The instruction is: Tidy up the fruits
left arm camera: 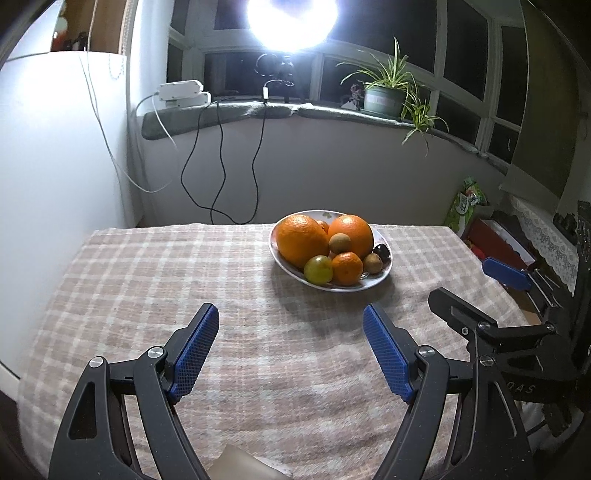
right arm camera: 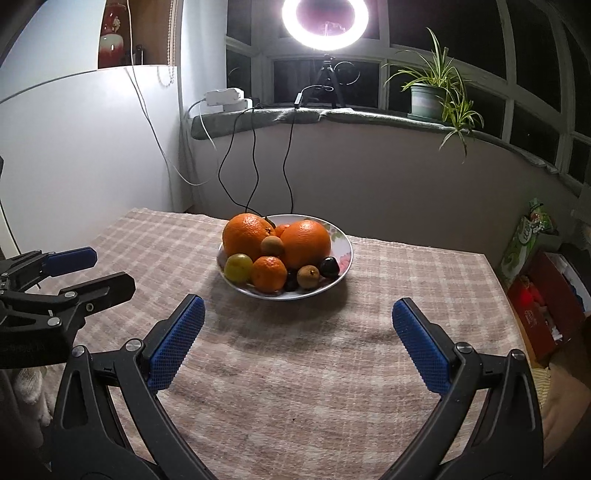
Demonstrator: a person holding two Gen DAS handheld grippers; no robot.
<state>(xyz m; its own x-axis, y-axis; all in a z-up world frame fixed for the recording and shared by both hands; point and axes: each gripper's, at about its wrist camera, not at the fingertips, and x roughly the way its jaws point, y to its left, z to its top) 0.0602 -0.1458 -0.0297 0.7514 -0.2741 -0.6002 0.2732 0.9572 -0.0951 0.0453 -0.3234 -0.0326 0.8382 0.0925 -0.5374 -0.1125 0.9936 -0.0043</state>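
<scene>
A white plate [right arm camera: 341,273] full of fruit sits on the far side of the checked tablecloth [right arm camera: 295,369]. On it are two big oranges [right arm camera: 310,243], a small mandarin [right arm camera: 269,273], a yellow-green fruit [right arm camera: 238,267], brown round fruits [right arm camera: 308,277] and a dark fruit [right arm camera: 330,266]. The left gripper [left arm camera: 291,314] is wide apart and holds nothing, near the plate. The right gripper [right arm camera: 297,308] is wide apart too, just in front of the plate. A ring light [right arm camera: 325,22] shines by the window, and a potted plant [right arm camera: 430,98] stands on the sill.
</scene>
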